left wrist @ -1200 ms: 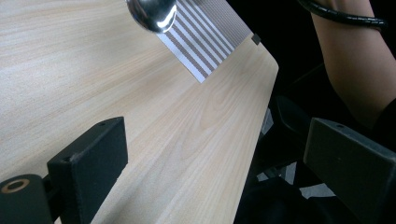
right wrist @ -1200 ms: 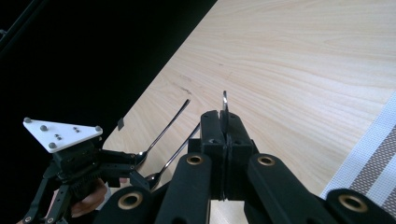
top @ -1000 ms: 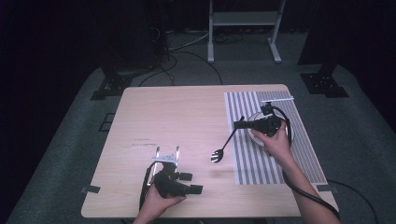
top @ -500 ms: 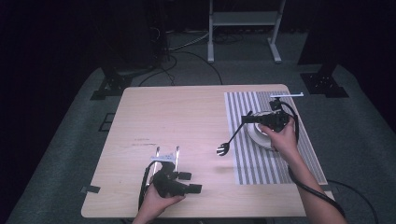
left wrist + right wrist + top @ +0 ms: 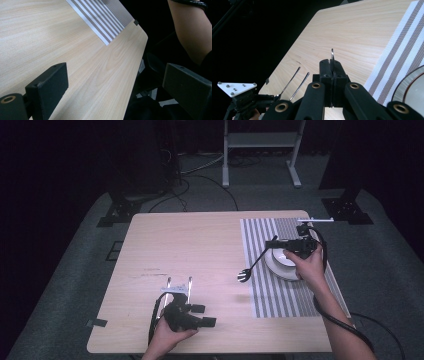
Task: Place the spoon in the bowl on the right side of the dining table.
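I have the right tool (image 5: 274,243) pinching the handle of a black fork (image 5: 251,268), its jaws pressed together on the thin edge of the metal, as the right gripper view (image 5: 332,65) makes plain. The fork hangs down and to the left from the grip, its head over the bare wood of the worktop (image 5: 200,245) just beside the left edge of the striped placemat (image 5: 265,290); I cannot tell whether the tines touch the surface. The white plate (image 5: 281,265) sits on the mat under my right hand (image 5: 305,267). My left tool (image 5: 205,316) rests near the front edge of the worktop with its jaws spread and nothing between them, and two slim silver utensils (image 5: 179,286) lie just beyond the left hand. I judge this to be the carrying step of laying a place setting: the fork is in the grip and being brought to its spot beside the plate. Next I would lower it until it lies flat, square it parallel to the mat's stripes, then spread the jaws and lift straight away so the handle does not drag.
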A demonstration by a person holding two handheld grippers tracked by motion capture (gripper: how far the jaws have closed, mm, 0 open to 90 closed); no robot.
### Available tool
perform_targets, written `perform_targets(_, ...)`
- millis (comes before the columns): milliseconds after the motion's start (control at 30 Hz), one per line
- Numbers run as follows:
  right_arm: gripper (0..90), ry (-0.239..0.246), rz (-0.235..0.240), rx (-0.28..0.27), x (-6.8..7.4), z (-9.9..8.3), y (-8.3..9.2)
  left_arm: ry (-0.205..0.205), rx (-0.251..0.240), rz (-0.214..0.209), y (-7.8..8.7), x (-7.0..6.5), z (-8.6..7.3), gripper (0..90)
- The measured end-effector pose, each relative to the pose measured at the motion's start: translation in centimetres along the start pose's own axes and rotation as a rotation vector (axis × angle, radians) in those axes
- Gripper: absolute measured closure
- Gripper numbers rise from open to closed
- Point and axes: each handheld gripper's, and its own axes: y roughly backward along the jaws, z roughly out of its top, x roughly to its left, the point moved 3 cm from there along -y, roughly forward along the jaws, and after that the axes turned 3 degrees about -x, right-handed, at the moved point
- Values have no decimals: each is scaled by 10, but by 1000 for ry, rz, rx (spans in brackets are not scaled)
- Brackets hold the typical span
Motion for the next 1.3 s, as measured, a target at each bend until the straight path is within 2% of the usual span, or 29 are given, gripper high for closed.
perform_targets(533, 892, -14, -24, -26, -7, 5, 14, 2, 3, 7, -1, 1, -1, 49)
perform_targets(1300, 892, -52, -85, -90, -25, 13, 40, 3, 1, 7, 0, 2, -1, 49)
